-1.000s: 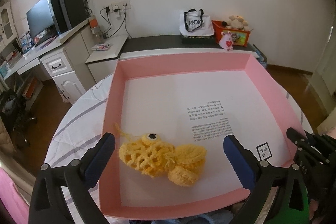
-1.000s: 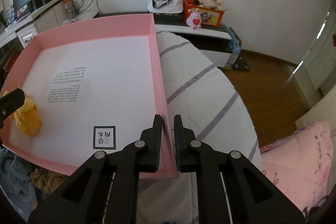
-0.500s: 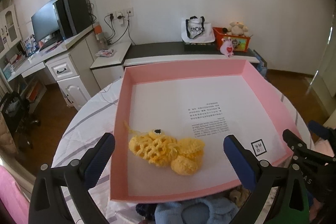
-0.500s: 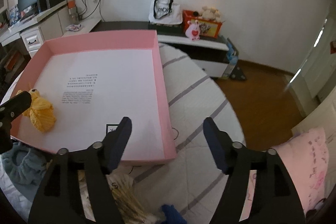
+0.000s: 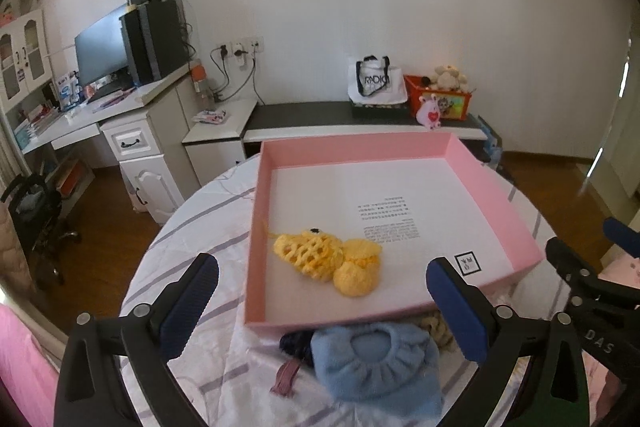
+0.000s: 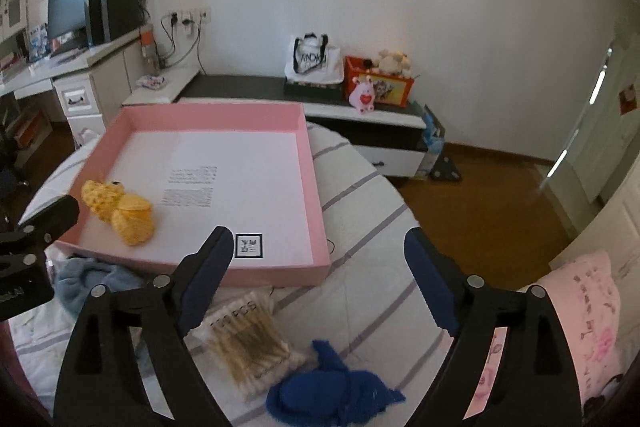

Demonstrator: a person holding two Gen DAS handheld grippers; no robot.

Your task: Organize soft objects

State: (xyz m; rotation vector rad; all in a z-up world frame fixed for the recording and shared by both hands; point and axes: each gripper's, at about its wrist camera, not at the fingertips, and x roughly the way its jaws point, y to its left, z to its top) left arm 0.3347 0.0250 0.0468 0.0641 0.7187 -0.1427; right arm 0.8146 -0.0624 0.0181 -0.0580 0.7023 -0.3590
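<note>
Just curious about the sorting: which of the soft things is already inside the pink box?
Only the yellow crocheted toy lies in the pink box. The light blue fleece piece and dark blue cloth lie outside it.

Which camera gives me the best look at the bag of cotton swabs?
The right wrist view: the bag of cotton swabs lies in plain sight on the table, just below the pink tray. The left wrist view does not show it clearly.

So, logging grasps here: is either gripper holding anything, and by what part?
Nothing is held: left gripper and right gripper both stand open and empty.
</note>
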